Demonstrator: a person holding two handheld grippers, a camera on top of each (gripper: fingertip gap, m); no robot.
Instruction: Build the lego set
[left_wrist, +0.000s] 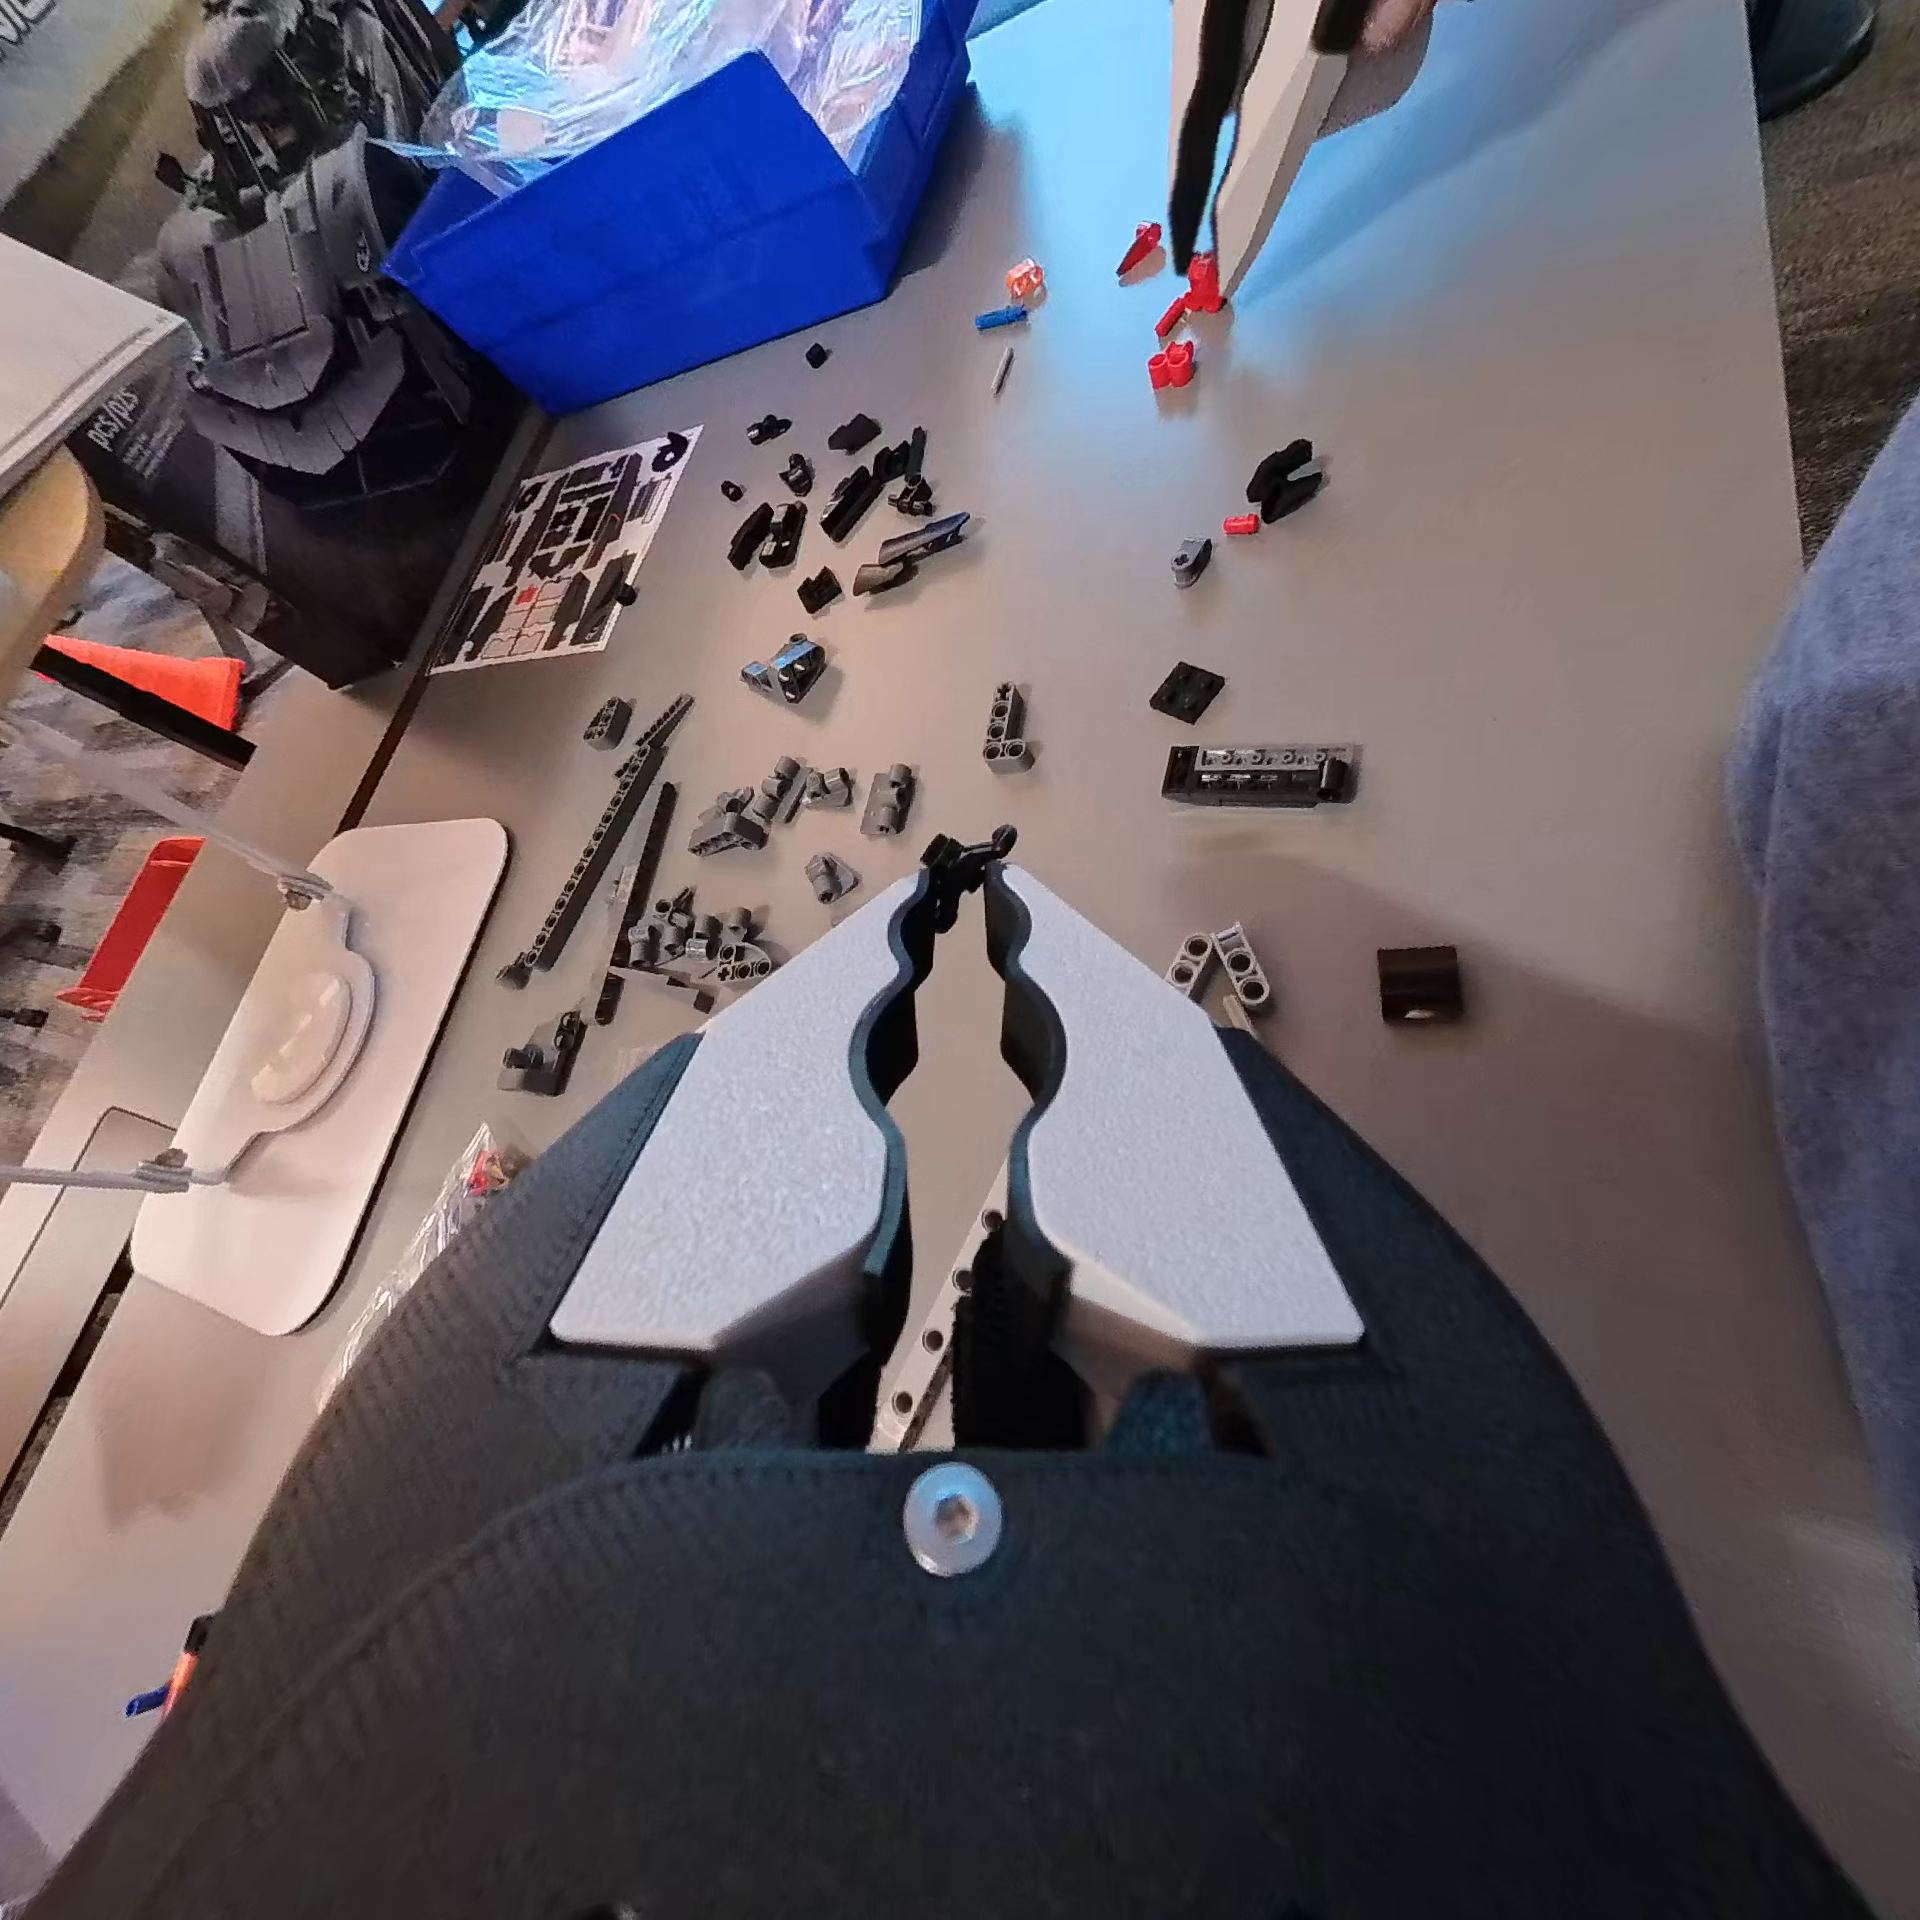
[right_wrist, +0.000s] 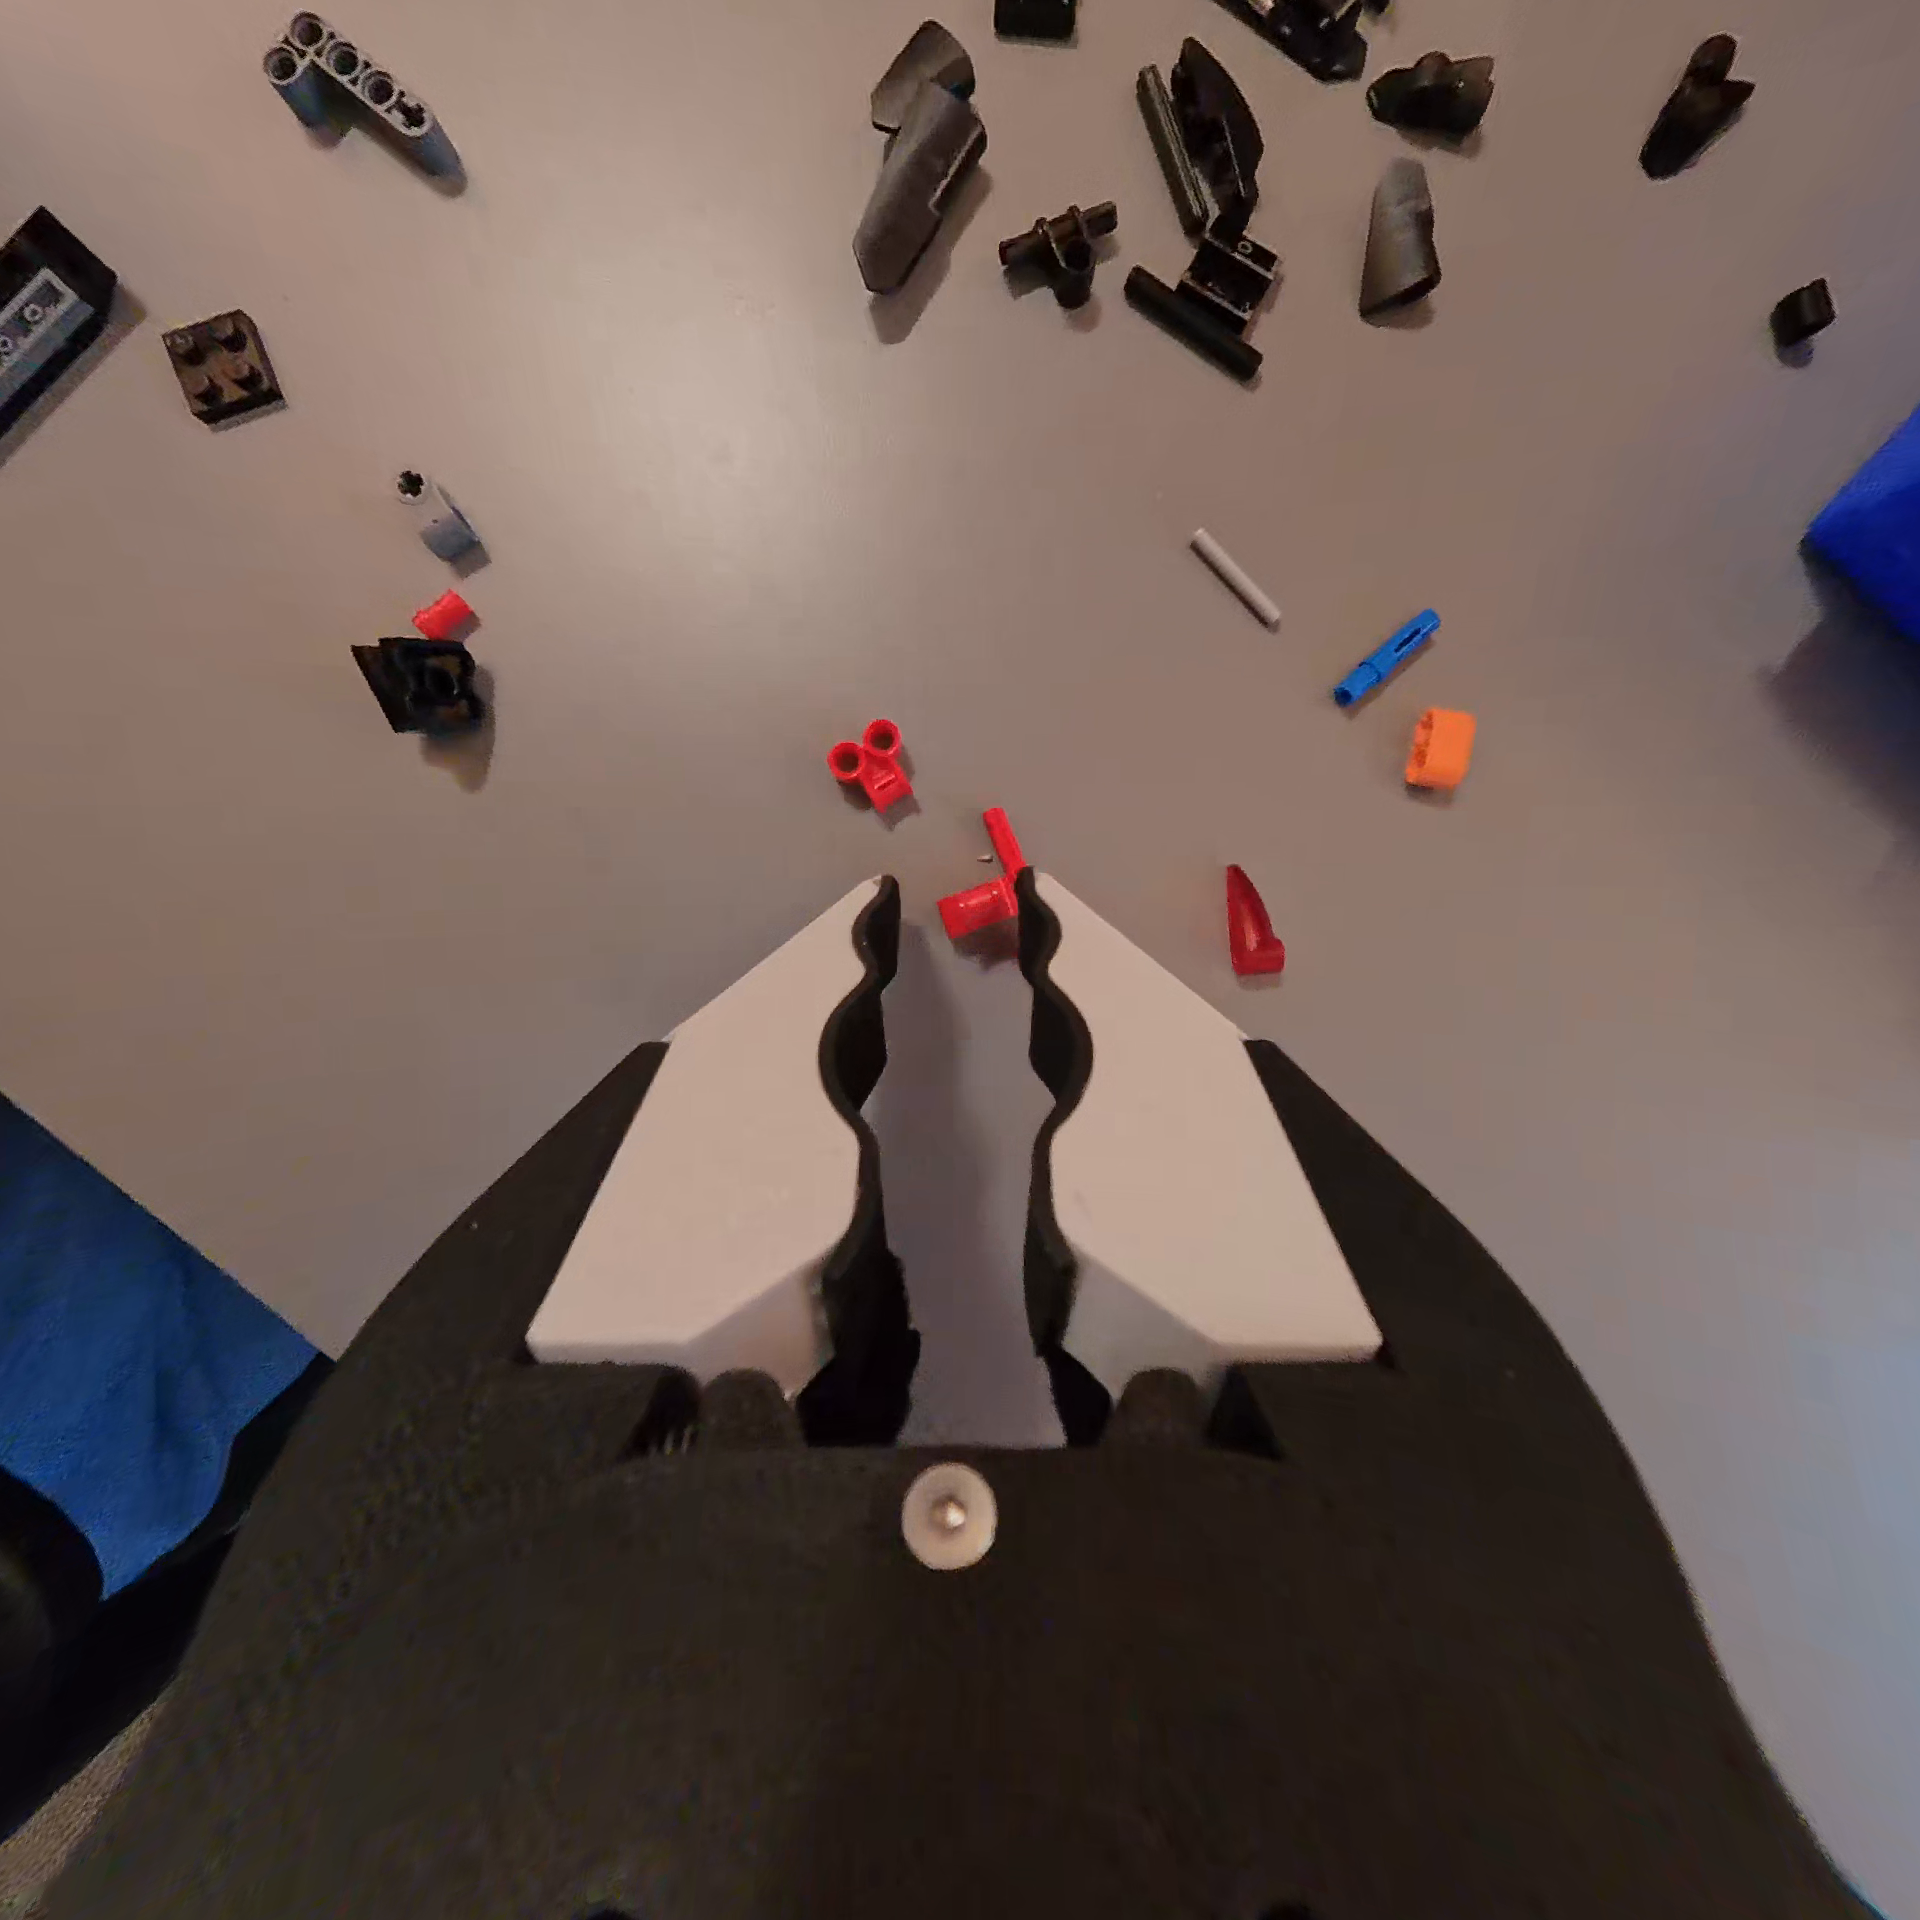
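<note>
My left gripper (left_wrist: 958, 883) is shut on a small black connector piece (left_wrist: 966, 850) and holds it at its fingertips over the grey table (left_wrist: 1455, 623). My right gripper (right_wrist: 955, 885) is open, tips down at the table. A red L-shaped pin piece (right_wrist: 975, 904) lies between its tips and touches the right finger. The right gripper also shows in the left wrist view (left_wrist: 1205, 244) at the far end, at the same red piece (left_wrist: 1200, 283). A red double connector (right_wrist: 873, 764) and a red wedge (right_wrist: 1252, 925) lie close by.
Loose black pieces (left_wrist: 862, 509) and grey pieces (left_wrist: 790, 800) are spread over the table's middle. A blue bin (left_wrist: 665, 260), a sticker sheet (left_wrist: 566, 561) and the set box (left_wrist: 291, 343) stand far left. A blue pin (right_wrist: 1387, 658), an orange piece (right_wrist: 1441, 748) and a grey axle (right_wrist: 1234, 577) lie right. Spacing between my two grippers at the tips: around 30 cm. It is some 8 cm from my right tips to the grey axle (right_wrist: 1234, 577). Look for it in the left wrist view (left_wrist: 1001, 372) too.
</note>
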